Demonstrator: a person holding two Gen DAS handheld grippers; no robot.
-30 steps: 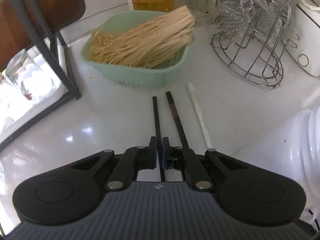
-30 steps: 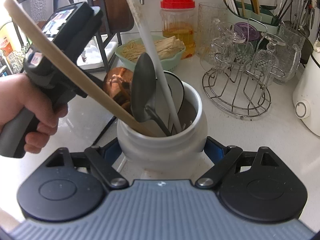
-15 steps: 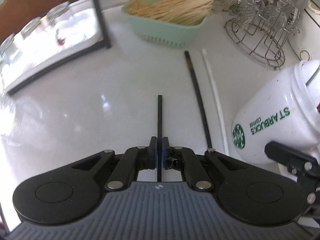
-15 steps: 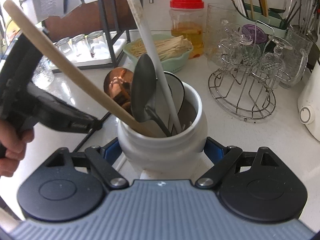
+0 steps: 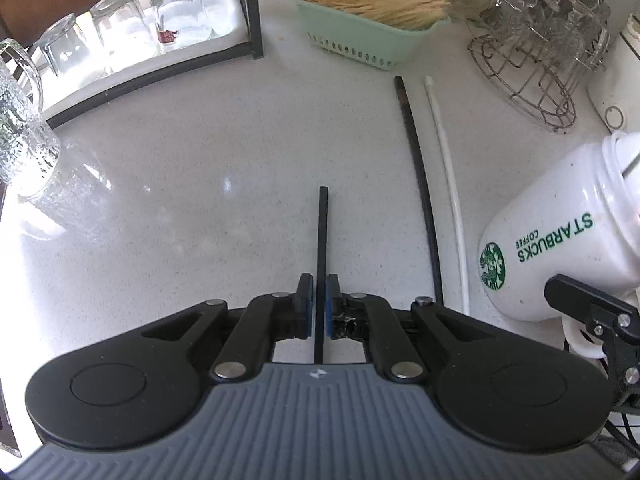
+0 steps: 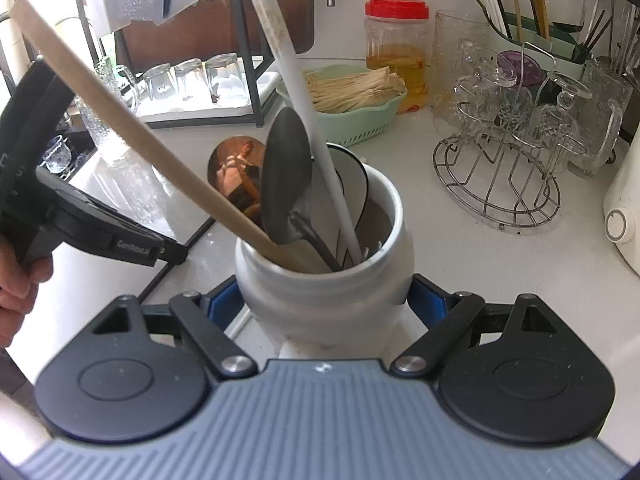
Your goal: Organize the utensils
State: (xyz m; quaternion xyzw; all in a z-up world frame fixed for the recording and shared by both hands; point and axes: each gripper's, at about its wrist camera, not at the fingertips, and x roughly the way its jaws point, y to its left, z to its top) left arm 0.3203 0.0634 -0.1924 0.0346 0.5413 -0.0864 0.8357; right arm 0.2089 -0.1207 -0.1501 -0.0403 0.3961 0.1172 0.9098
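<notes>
A: Your left gripper (image 5: 316,312) — clamped on the black chopstick (image 5: 322,240), above the counter (image 5: 200,200)?
B: Yes. Your right gripper (image 6: 326,304) grips the white jar (image 5: 560,236) (reads "STARBUCKS COFFEE"), utensils inside.

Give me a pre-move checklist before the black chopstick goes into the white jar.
1. Left gripper shut on black chopstick: ok.
2. Right gripper clamped on white Starbucks jar: ok.
3. Room in jar mouth beside wooden spoon and grey spoon: ok, gap at right.
4. Chopstick straight between the pads: ok.
5. Second black chopstick and white chopstick left on counter: not ok.
6. Jar base seated on counter: cannot tell.
</notes>
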